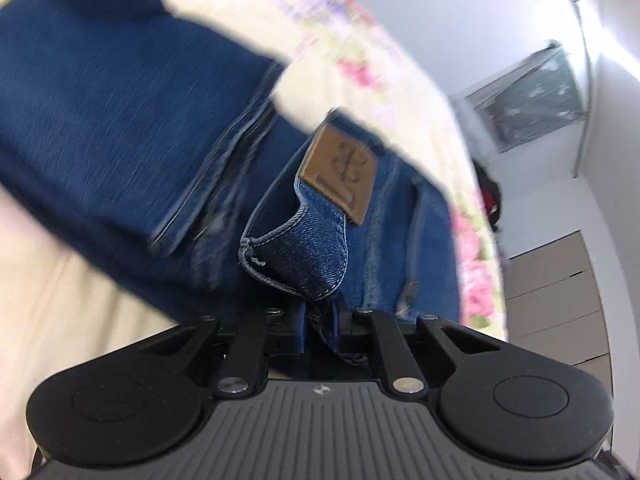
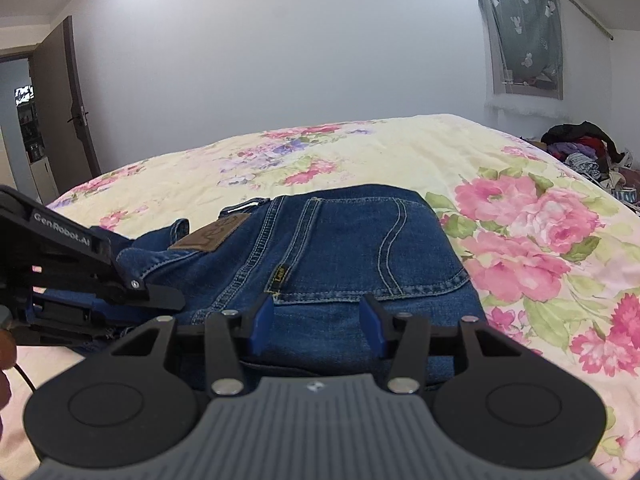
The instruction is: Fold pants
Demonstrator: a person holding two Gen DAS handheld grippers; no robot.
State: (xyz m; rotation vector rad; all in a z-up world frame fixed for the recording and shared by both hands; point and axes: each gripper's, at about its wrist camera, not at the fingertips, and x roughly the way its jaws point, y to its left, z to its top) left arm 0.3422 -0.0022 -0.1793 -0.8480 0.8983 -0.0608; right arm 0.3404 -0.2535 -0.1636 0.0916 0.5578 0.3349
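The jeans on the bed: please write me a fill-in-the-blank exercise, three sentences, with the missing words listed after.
1. The jeans lie on a bedspread printed with ____.
2. The brown leather patch is sewn at the ____ of the jeans.
3. The left tongs are shut on denim, while the right tongs stand ____ above the jeans.

Missing words: flowers; waistband; open
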